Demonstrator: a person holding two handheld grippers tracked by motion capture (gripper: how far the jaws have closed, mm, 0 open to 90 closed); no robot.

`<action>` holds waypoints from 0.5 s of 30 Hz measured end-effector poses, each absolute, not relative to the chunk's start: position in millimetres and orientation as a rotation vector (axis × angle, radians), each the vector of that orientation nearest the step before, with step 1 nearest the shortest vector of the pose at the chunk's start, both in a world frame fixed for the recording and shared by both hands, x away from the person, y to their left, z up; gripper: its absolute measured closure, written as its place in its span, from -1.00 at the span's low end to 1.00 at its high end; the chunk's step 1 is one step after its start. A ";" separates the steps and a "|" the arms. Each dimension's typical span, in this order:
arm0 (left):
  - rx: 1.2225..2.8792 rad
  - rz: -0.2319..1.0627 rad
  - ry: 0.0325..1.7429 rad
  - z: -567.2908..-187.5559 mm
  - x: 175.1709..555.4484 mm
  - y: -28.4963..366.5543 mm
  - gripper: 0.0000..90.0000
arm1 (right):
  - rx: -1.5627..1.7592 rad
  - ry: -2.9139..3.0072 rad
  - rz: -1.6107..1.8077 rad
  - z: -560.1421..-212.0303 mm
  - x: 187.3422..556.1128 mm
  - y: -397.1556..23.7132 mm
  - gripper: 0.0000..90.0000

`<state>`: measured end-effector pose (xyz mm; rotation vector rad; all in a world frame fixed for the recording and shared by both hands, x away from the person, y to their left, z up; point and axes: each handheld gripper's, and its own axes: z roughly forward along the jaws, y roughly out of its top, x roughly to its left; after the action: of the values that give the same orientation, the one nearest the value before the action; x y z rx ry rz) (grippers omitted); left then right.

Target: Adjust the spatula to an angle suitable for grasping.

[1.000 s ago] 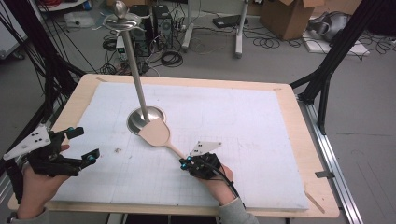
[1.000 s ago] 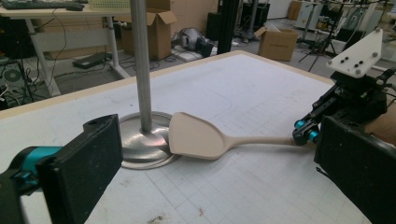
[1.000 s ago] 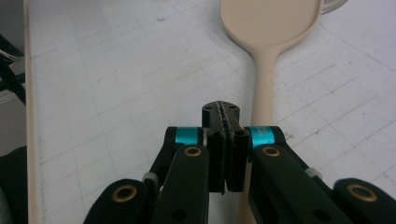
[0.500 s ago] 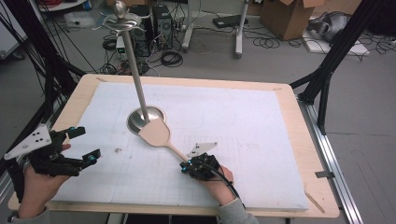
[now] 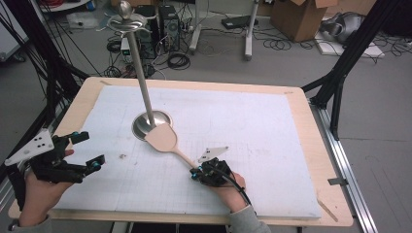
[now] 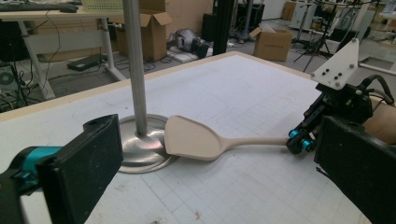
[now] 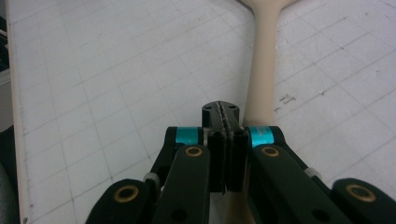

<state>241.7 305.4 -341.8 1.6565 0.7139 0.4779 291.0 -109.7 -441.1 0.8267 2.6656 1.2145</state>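
A pale wooden spatula [image 5: 164, 138] lies on the white gridded mat [image 5: 262, 131], its blade leaning on the round base of a metal stand [image 5: 144, 127]. My right gripper [image 5: 195, 173] sits at the near end of the spatula's handle. In the right gripper view its jaws [image 7: 224, 112] are shut flat together, and the handle [image 7: 264, 60] runs underneath them, a little to the right. My left gripper [image 5: 91, 149] hovers open near the mat's left edge with nothing between its fingers. In the left gripper view [image 6: 219, 177] it faces the spatula [image 6: 196, 140] and the right gripper [image 6: 299, 142].
The stand's tall pole [image 5: 142, 77] rises from its base at the middle left of the mat. A wooden table rim [image 5: 320, 160] frames the mat. Black frame posts [image 5: 340, 73], cables and cardboard boxes [image 5: 296, 17] stand on the floor beyond.
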 end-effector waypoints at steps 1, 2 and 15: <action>1.659 0.478 0.711 -342.0 241.9 305.4 -0.96 | 0.824 2.666 1.213 -441.2 291.2 -110.1 1.00; 1.661 0.478 0.711 -342.2 242.2 305.2 -0.96 | 0.817 2.666 1.219 -441.5 291.8 -110.5 1.00; 1.664 0.473 0.714 -342.9 243.8 303.7 -0.96 | 0.859 2.633 1.178 -440.7 296.0 -125.7 1.00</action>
<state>243.8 303.7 -342.9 1.6641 0.7136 0.4730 296.0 -125.7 -440.7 0.8593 2.6328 1.1784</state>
